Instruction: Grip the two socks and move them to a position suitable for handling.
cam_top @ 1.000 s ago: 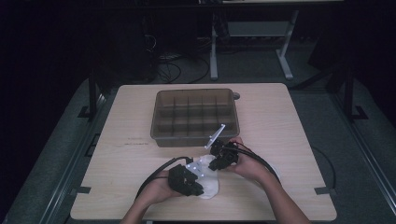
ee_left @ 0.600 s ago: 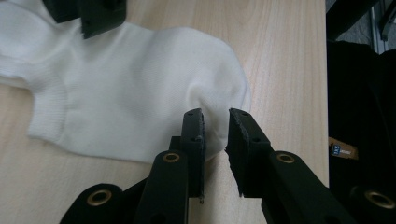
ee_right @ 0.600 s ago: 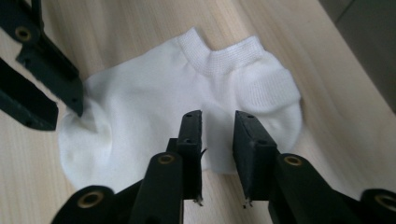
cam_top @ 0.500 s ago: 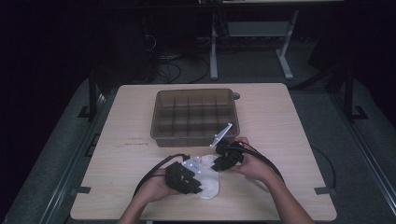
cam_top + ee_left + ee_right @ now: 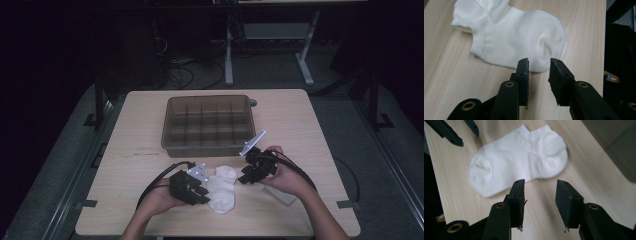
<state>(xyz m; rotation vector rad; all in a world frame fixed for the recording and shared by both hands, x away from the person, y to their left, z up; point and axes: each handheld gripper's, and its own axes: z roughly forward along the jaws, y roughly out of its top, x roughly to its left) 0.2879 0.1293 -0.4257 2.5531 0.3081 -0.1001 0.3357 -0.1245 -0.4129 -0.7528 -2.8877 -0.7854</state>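
Nearest me, my left gripper sat just beside the toe end of the white sock, its jaws having just been opening, with nothing pinched between them; in the left gripper view the toe bulge lay just beyond the pads, untouched. My right gripper stood on the other side of the sock, its jaws also just parting and empty, clear of the fabric. The sock lay flat on the wooden table, near its front edge, between the two grippers. I judged it light, soft and limp, likely to sag and fold when lifted, so I would pinch the ribbed cuff or a fold at the toe. Farther off stood the brown divided tray, well apart.
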